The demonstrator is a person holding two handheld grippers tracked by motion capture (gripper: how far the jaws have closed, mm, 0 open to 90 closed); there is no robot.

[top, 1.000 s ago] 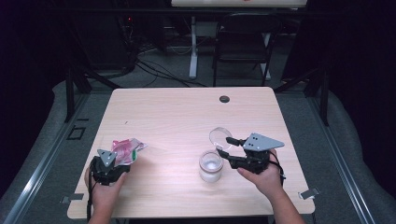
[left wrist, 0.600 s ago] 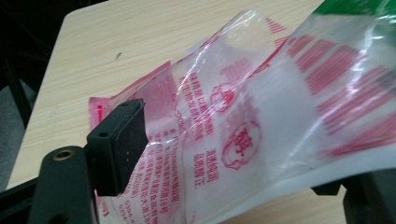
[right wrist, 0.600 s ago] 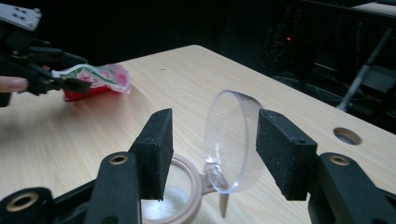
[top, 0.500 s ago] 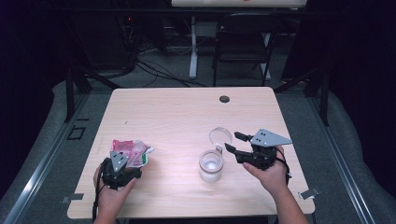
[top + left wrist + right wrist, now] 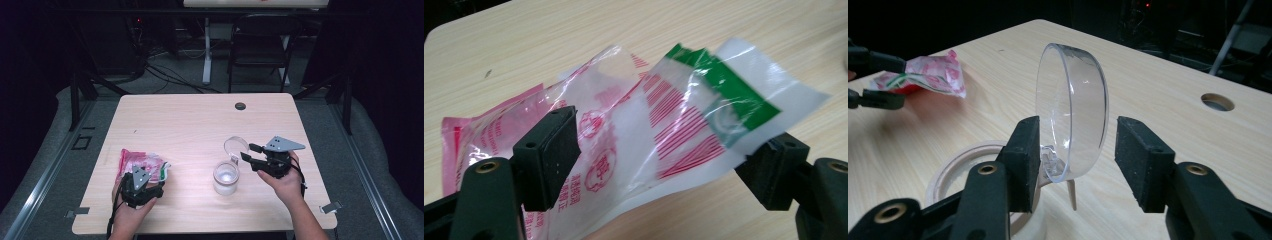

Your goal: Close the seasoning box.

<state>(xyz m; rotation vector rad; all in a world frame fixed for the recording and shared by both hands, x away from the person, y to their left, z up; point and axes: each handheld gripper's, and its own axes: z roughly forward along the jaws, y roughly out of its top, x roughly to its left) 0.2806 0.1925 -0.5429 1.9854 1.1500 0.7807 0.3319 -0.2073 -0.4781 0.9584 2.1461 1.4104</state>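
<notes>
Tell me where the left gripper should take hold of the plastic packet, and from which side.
Grip the plastic packet by its flat clear end past the green strip: that end curls up off the table. It already lies between the left gripper jaws, which have just been opening; come in level from the person's side, probably deeper.

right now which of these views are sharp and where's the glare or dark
High view: the table is evenly lit, the room behind nearly black, and the picture soft. Left gripper view: the plastic bag shines with glare, its far green edge slightly blurred. Right gripper view: the clear lid is sharp with bright rim highlights, while the near fingers are a little soft and the background is dark.
</notes>
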